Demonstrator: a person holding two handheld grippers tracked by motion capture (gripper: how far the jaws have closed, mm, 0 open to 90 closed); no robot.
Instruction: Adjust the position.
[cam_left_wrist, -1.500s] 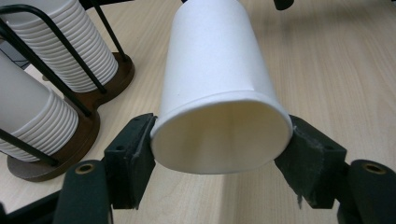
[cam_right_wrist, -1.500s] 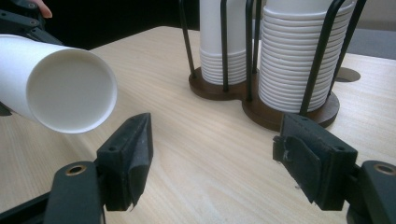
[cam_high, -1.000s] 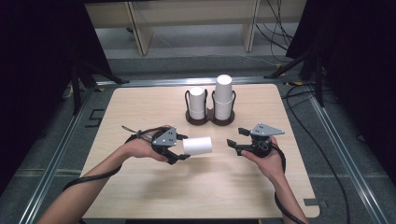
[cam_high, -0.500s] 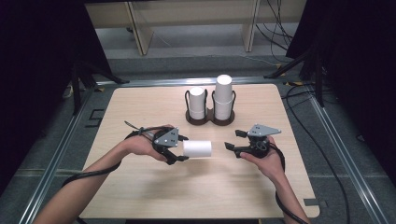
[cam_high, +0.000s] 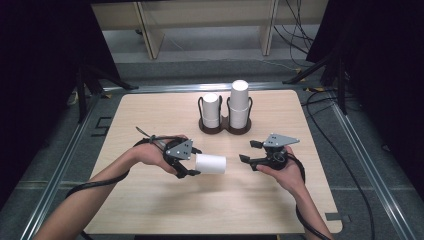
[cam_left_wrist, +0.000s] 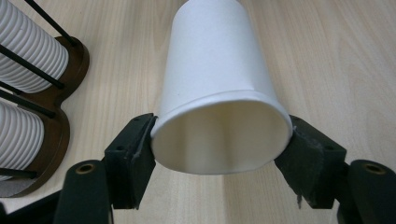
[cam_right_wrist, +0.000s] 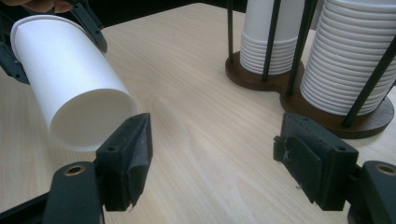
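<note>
White paper cup (cam_high: 210, 163) pinched at rim by left gripper (cam_high: 186, 161), lying sideways mid-tabletop; right gripper (cam_high: 251, 152) spread, empty, just beside cup's base.

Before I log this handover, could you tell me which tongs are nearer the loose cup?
Left. The left tongs grip the cup at its rim; the right tongs stand open, apart from its base.
</note>
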